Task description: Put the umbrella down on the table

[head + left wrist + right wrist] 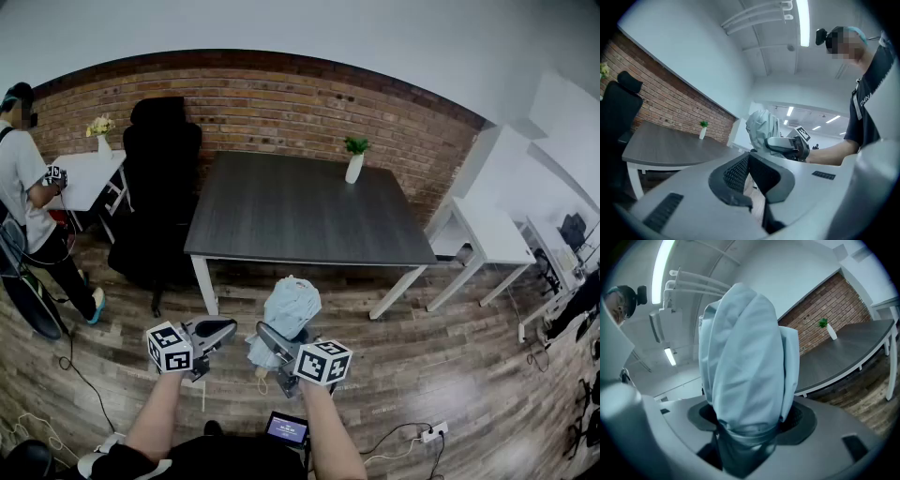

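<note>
In the head view a folded pale-blue umbrella (291, 309) stands upright in my right gripper (272, 339), above the wooden floor, short of the near edge of the dark grey table (300, 211). The right gripper view shows the umbrella (745, 362) filling the space between the jaws, with my right gripper (750, 423) shut on its lower end. My left gripper (220, 330) hovers just left of it with nothing in it. In the left gripper view its tips (749, 157) meet, and the umbrella (761, 126) and right gripper (787, 145) lie beyond them.
A white vase with a green plant (354, 167) stands at the table's far edge. A black office chair (159, 187) sits at the table's left. White desks (487, 230) stand to the right. A person (23, 187) stands far left. Cables and a power strip (433, 433) lie on the floor.
</note>
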`<state>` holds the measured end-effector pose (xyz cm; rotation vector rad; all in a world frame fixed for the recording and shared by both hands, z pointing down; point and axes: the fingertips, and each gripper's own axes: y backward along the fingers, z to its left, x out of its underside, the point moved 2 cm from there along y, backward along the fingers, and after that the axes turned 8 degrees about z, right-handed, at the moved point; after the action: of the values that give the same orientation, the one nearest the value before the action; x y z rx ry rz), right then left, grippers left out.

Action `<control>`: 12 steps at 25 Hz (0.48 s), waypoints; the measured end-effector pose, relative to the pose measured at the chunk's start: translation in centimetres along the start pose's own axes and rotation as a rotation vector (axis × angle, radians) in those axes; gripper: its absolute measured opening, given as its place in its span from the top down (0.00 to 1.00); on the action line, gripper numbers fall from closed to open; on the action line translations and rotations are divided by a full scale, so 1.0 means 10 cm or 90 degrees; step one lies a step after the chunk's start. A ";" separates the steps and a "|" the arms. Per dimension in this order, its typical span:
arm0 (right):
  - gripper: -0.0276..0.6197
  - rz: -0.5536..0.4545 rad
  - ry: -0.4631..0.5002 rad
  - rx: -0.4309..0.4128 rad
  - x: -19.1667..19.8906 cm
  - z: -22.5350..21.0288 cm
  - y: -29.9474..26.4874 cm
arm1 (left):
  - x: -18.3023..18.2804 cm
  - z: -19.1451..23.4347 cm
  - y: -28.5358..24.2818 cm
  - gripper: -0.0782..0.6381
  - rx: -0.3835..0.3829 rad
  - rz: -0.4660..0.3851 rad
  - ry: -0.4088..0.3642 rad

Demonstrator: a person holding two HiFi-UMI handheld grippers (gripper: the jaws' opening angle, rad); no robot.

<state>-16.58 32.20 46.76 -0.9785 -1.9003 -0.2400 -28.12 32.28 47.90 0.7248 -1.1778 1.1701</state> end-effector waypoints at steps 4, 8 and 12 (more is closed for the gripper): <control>0.46 -0.003 -0.004 -0.006 0.03 0.07 -0.10 | -0.01 0.03 0.03 0.89 0.002 -0.002 -0.013; 0.46 -0.009 -0.011 -0.003 0.04 0.08 -0.11 | 0.02 -0.02 0.04 0.89 0.022 0.007 -0.018; 0.46 -0.018 -0.020 0.000 0.04 0.06 -0.08 | 0.03 -0.03 0.02 0.89 0.029 0.010 -0.019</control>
<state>-17.69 32.25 46.96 -0.9607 -1.9439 -0.2434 -28.24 32.67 48.11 0.7704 -1.1876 1.2064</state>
